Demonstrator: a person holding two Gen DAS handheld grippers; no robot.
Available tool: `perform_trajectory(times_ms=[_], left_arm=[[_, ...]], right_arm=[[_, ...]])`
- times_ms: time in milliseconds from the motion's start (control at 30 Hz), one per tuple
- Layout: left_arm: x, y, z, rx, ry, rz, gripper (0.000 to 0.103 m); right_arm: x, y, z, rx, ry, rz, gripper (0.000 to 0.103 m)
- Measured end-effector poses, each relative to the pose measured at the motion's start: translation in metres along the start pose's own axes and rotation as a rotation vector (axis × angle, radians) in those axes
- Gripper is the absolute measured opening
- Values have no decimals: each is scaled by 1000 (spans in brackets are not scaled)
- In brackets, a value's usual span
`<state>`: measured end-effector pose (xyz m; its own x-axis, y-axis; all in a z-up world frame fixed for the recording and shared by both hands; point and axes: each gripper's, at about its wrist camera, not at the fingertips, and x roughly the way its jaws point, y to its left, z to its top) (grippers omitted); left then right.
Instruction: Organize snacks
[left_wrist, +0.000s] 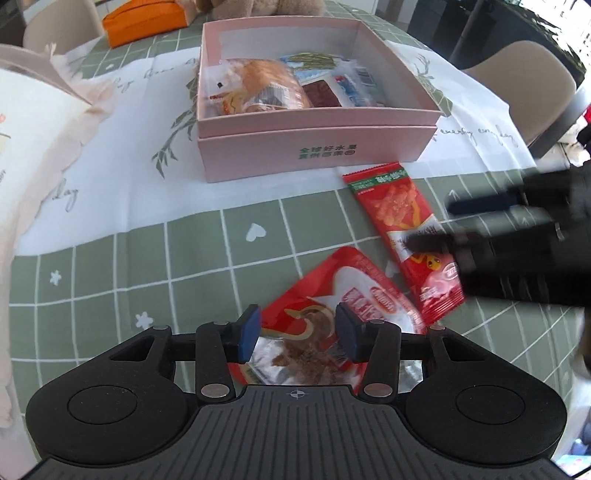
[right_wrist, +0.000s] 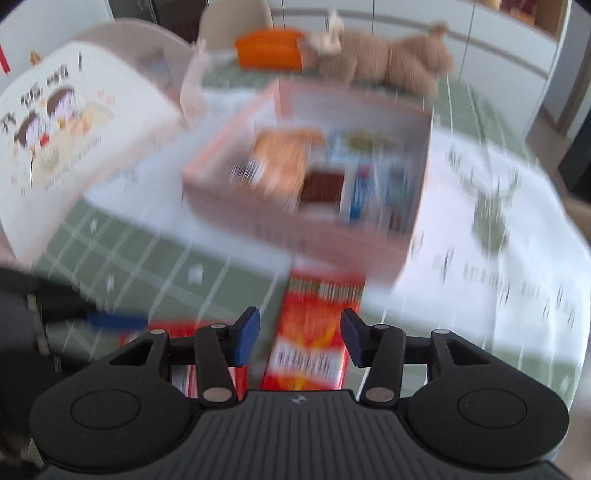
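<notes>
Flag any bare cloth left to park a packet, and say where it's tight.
Free: the green-checked cloth left of the wide red packet, in front of the pink box. Also the white cloth right of the box. Crowded: the long red packet with the right gripper over it, and the left gripper straddling the wide one.

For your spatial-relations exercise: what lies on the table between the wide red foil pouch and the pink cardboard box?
Only bare green checked tablecloth separates the wide red foil pouch from the pink cardboard box, seen in the left wrist view.
</notes>
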<state>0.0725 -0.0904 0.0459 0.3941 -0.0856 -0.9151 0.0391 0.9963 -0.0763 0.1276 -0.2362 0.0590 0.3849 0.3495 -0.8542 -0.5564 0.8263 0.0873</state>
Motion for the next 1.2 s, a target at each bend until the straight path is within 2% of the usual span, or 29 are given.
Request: perform_trajectory(times_ms=[67, 167, 333, 400, 600, 800, 1200], left_arm=[[-1, 3, -2, -3, 4, 4, 50], [-5, 8, -5, -10, 31, -37, 46], [-8, -1, -16, 80, 59, -35, 46], [-8, 1, -18, 73, 50, -36, 48], [-6, 7, -14, 39, 22, -25, 48], [-4, 8, -11, 32, 8, -30, 48], [6, 25, -7, 15, -1, -8, 47]], right_arm=[[0, 1, -17, 27, 41, 26, 48], [-3, 5, -40, 58, 91, 69, 48], [-8, 18, -68, 48, 146, 88, 48], [-11, 19, -73, 47, 159, 94, 48], [-16, 30, -81, 17, 183, 98, 48], [-19, 31, -82, 36, 166, 82, 48], [-27, 39, -79, 75, 163, 112, 48]])
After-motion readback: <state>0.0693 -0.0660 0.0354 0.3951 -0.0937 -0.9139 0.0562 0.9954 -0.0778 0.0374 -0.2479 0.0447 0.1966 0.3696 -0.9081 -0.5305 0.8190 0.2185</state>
